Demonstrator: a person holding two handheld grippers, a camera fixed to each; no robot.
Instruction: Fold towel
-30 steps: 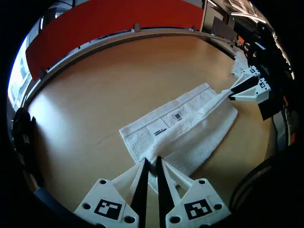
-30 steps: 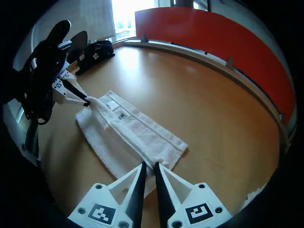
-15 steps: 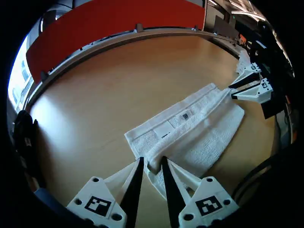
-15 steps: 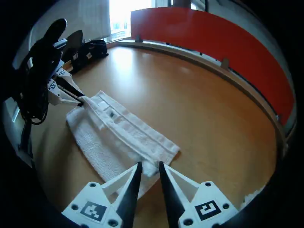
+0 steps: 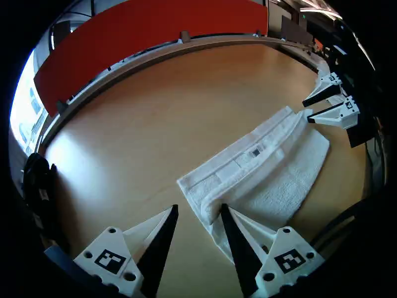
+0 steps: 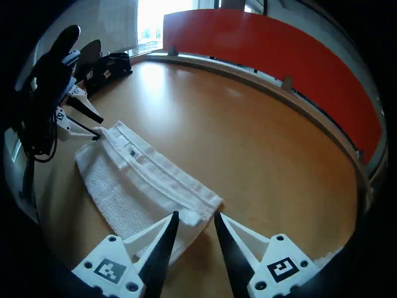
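A white towel [image 5: 263, 171] lies folded lengthwise on the wooden table [image 5: 149, 114], with a label strip along its upper layer. In the left gripper view, my left gripper [image 5: 198, 209] stands open at the towel's near end, its fingers apart and nothing pinched between them. My right gripper [image 5: 306, 112] hovers open at the towel's far end. In the right gripper view, my right gripper [image 6: 196, 215] is open over the near end of the towel [image 6: 134, 181]. My left gripper [image 6: 99, 129] sits open at the opposite end, held by a dark-gloved hand.
A red panel [image 5: 149, 30] runs along the table's far rim. Black bags [image 6: 106, 67] lie at the table's corner near the window, also seen as a dark bag [image 5: 34, 184]. A bit of white cloth [image 6: 332, 256] shows near the table edge.
Both grippers went from shut on the towel's ends to open. The raised fold dropped and the towel now lies flat; both grippers drew back slightly.
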